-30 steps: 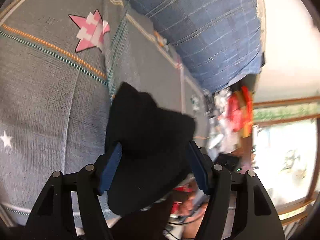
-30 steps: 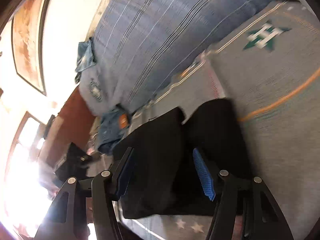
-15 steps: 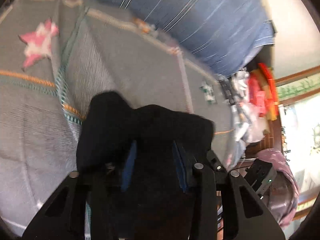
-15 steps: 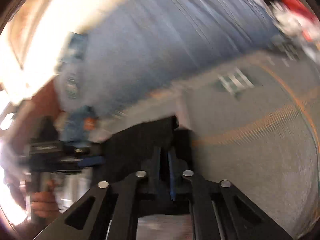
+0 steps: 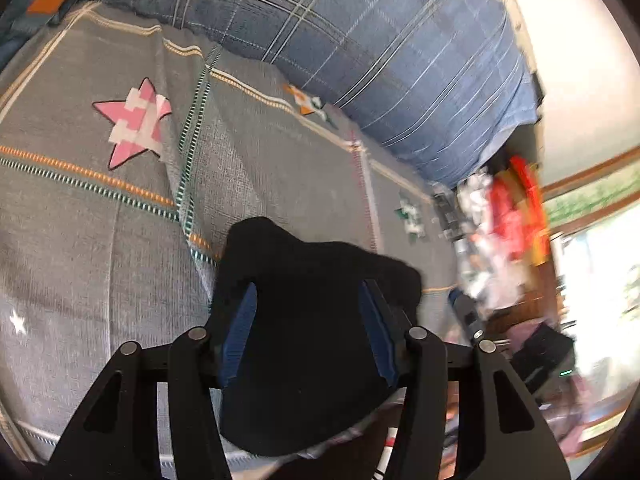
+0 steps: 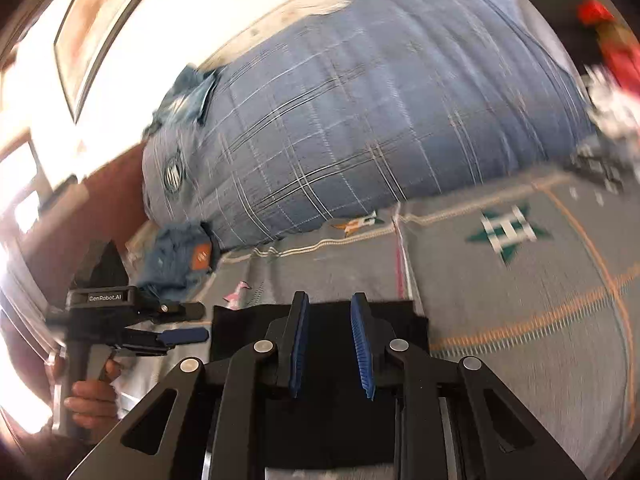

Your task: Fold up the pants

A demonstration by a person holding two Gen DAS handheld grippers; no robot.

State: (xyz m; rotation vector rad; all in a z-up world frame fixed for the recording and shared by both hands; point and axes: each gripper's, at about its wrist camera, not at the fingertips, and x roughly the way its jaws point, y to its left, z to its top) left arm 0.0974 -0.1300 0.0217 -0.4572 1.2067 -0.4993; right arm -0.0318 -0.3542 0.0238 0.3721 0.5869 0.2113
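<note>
Pants: black pants [image 5: 308, 344] lie bunched in a compact fold on the grey patterned bedspread [image 5: 80, 240], near its front edge.
Left gripper [image 5: 308, 320]: jaws spread wide, straddling the pants, gripping nothing.
Right gripper [image 6: 328, 336]: jaws narrowly parted above the cloth; contact hard to judge, seemingly holding nothing.
Risk: a one-layer pinch would drag the fold open; the pile could slip off the edge.
Containers: none visible; blue jeans [image 6: 176, 256] lie loose by the plaid quilt [image 6: 360, 120].
</note>
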